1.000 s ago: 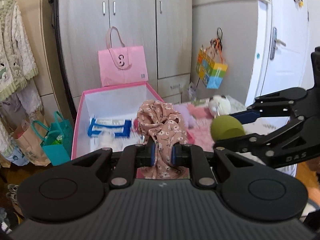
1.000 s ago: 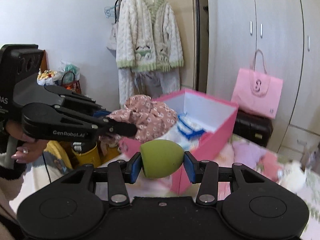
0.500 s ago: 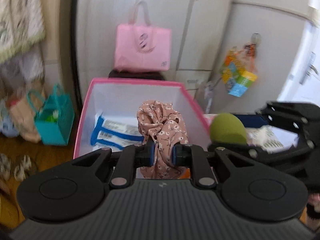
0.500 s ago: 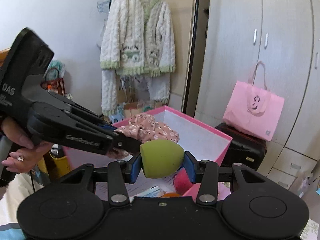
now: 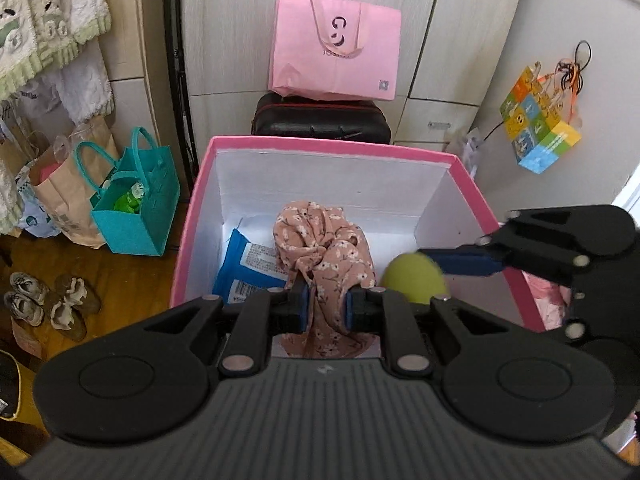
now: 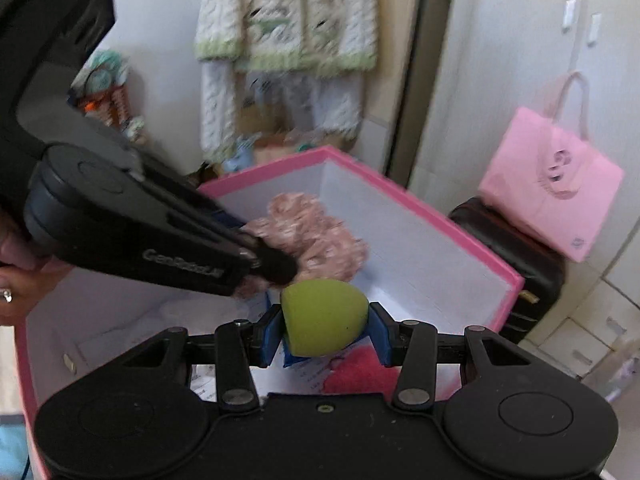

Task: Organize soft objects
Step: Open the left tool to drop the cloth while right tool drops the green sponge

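My left gripper is shut on a pink floral cloth and holds it over the open pink storage box. My right gripper is shut on a green egg-shaped sponge, also over the box. The sponge shows in the left wrist view just right of the cloth. The cloth shows in the right wrist view behind the sponge. A blue and white packet and something red lie inside the box.
A pink tote bag sits on a black case behind the box. A teal bag, paper bags and shoes stand on the floor to the left. A colourful bag hangs at the right. Knitwear hangs at the wall.
Both grippers have moved forward and tilted down, so they now hang over the inside of the pink box, each still holding its object.
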Available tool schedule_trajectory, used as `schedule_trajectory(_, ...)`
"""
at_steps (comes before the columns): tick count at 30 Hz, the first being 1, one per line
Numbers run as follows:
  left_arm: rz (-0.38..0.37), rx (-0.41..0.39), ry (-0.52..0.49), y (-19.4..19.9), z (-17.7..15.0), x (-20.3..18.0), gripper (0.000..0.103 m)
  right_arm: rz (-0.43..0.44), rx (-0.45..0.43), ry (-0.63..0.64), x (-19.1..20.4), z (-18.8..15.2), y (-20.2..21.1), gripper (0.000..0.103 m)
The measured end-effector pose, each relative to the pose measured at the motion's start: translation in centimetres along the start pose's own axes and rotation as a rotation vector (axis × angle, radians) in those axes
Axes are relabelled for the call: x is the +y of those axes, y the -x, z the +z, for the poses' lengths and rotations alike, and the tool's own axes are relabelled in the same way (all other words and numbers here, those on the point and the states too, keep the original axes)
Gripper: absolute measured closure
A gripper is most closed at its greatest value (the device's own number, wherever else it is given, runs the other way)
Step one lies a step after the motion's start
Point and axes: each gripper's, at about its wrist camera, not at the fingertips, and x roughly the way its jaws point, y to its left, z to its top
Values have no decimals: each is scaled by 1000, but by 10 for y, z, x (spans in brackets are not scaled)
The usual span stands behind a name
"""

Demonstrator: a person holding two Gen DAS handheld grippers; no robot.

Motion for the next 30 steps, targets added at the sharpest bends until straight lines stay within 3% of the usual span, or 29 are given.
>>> schedule_trajectory(4, -3, 4, 26, -4, 4, 1, 81, -25, 1, 28, -1, 3, -10, 52)
schedule_trajectory(6, 10, 4, 14, -5, 4, -1, 66, -38, 5, 16, -3, 3, -13, 48)
schedule_trajectory(8, 27, -9, 9, -3, 3, -3, 59, -56, 3, 19, -2, 3, -13, 42)
schedule_trajectory(10, 38, -28, -12, 3, 1, -5, 56, -65, -14, 22, -1, 1, -7, 29)
schedule_trajectory(15, 39, -115, -26, 39, -15, -8, 39, -53, -56, 9, 2, -13, 23, 30)
schedule_trajectory(19, 33, -169, -63, 73, -33, -16, 39, -6, -105, -37, 5, -28, 56, 30)
schedule_trajectory(30, 35, -225, -190, 152, -69, -47, 27, -39, -109, -73, 35, -52, 122, 24)
